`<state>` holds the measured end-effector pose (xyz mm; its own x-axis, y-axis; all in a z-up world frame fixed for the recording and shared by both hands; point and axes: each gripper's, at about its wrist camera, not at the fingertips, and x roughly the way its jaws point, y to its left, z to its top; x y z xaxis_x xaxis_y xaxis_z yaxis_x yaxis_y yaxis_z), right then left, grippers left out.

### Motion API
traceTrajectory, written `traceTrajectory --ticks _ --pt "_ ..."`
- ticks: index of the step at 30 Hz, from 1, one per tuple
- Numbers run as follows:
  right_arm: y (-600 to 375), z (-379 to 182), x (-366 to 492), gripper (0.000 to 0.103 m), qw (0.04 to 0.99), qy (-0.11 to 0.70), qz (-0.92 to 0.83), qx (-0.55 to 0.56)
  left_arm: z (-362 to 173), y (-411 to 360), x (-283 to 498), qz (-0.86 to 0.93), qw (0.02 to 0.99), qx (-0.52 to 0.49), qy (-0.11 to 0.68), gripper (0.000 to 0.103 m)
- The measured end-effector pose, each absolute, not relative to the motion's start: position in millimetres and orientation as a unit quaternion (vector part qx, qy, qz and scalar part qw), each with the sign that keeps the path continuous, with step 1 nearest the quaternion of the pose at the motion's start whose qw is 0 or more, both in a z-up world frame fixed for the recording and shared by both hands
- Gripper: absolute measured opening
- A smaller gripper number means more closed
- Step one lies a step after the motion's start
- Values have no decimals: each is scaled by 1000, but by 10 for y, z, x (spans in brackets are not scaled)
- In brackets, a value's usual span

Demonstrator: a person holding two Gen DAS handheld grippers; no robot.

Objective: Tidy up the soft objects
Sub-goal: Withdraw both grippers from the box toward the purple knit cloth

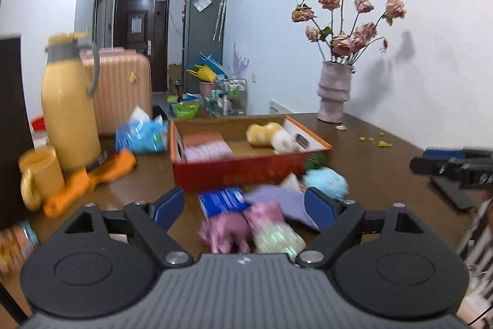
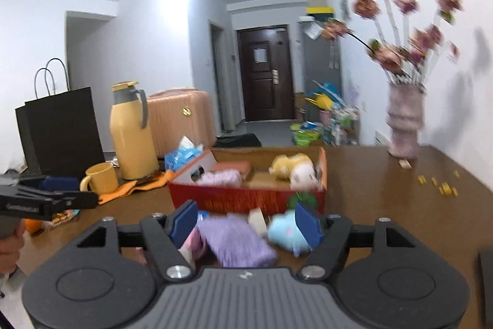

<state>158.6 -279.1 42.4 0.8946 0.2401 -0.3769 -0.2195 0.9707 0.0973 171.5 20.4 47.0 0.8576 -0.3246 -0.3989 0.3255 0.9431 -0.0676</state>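
Observation:
A red cardboard box [image 1: 246, 171] [image 2: 246, 199] stands on the brown table and holds a yellow-and-white plush [image 1: 271, 136] [image 2: 294, 167], a pink pad and a lilac cloth [image 2: 220, 177]. In front of the box lie a purple cloth [image 1: 283, 201] [image 2: 235, 241], a light blue plush [image 1: 326, 181] [image 2: 286, 233], a pink plush animal [image 1: 237, 228] and a blue packet [image 1: 223, 201]. My left gripper [image 1: 246, 205] is open above the pink plush. My right gripper [image 2: 246, 221] is open above the purple cloth and blue plush. Both are empty.
A yellow thermos [image 1: 69, 107] [image 2: 132, 131], a yellow mug [image 1: 38, 178] [image 2: 100, 178] and an orange cloth [image 1: 89, 181] stand at the left. A vase of dried roses [image 1: 334, 91] [image 2: 403, 125] is at the back right. A black paper bag [image 2: 58, 131] stands far left.

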Motion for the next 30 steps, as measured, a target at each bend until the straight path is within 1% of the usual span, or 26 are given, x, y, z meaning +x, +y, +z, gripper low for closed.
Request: traceTrajectory --ticks 4,8,13,16,18,20,22,23,24,25,26,27,30 --pt "-2842 209 1268 72 972 209 101 40 322 328 1575 -174 956 -47 233 89" --pt "-2869 31 1366 72 966 238 93 48 211 345 1728 -166 950 -60 257 89" --pt "-2734 -284 1900 71 961 259 80 52 27 183 1975 -154 943 -59 288 89" --pt "-2607 -501 2332 67 955 283 74 44 19 114 2042 -168 945 -65 274 89" --pt "-2538 -615 2589 61 952 295 70 39 32 57 2071 -169 948 -60 263 90" --pt "-2485 -686 2790 60 951 303 61 27 31 6 2108 -169 949 -56 258 91" --pt "-2432 -774 2960 53 948 315 54 9 9 -39 2156 -168 948 -51 265 91" --pt "-2418 -818 3014 37 945 324 52 1 1 -64 2182 -165 948 -49 268 91" --pt "-2414 -848 3039 32 942 332 56 -5 -10 -88 2191 -162 949 -43 268 91" --pt "-2420 -873 3027 31 941 333 65 -9 -17 -112 2189 -162 950 -37 264 91" --pt "-2436 -865 3000 22 941 332 72 -7 -25 -137 2175 -167 951 -32 257 92" --pt "-2447 -854 2951 10 940 332 80 -15 -25 -164 2161 -178 951 -33 252 93" --pt "-2544 -842 2698 10 936 334 99 -43 -15 -273 2145 -208 945 -39 248 93"
